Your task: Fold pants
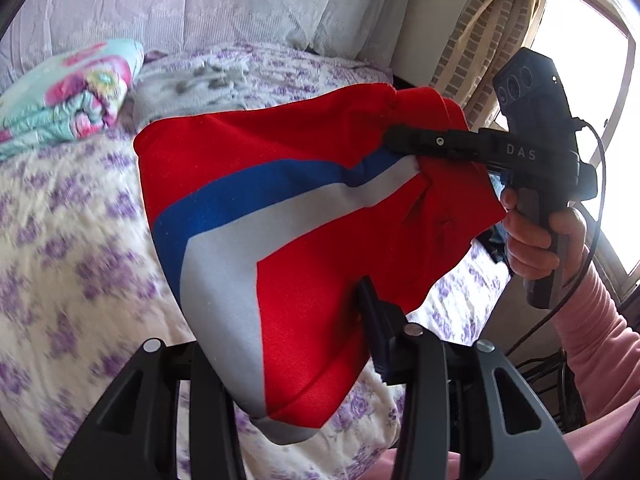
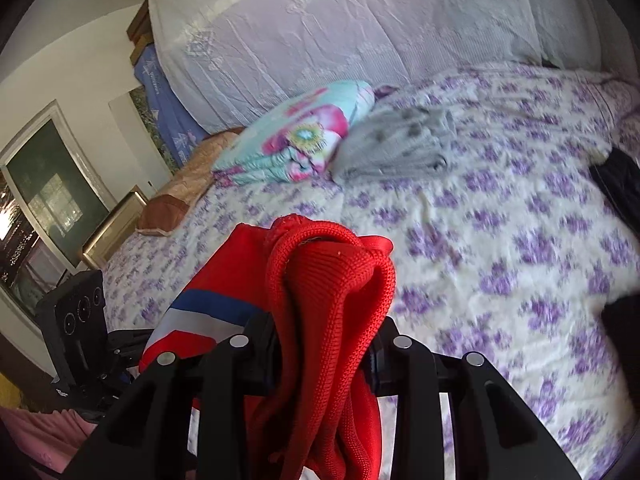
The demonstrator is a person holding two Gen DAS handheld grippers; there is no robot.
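The red pants [image 1: 304,216] with a blue and grey chevron stripe hang in the air above the bed, stretched between both grippers. My left gripper [image 1: 304,344] is shut on the lower edge of the pants. My right gripper [image 1: 394,140] shows in the left wrist view at the upper right, shut on the far bunched edge. In the right wrist view the right gripper [image 2: 324,344] pinches the red ribbed waistband [image 2: 332,280], and the striped part of the pants [image 2: 200,316] trails left toward the left gripper's body [image 2: 76,320].
The bed [image 2: 500,240] has a white cover with purple flowers. A folded floral blanket [image 2: 300,140] and a folded grey cloth [image 2: 400,144] lie near the headboard cushions [image 2: 340,32]. A dark garment [image 2: 620,184] lies at the right edge. A window [image 1: 588,80] with curtains is at the right.
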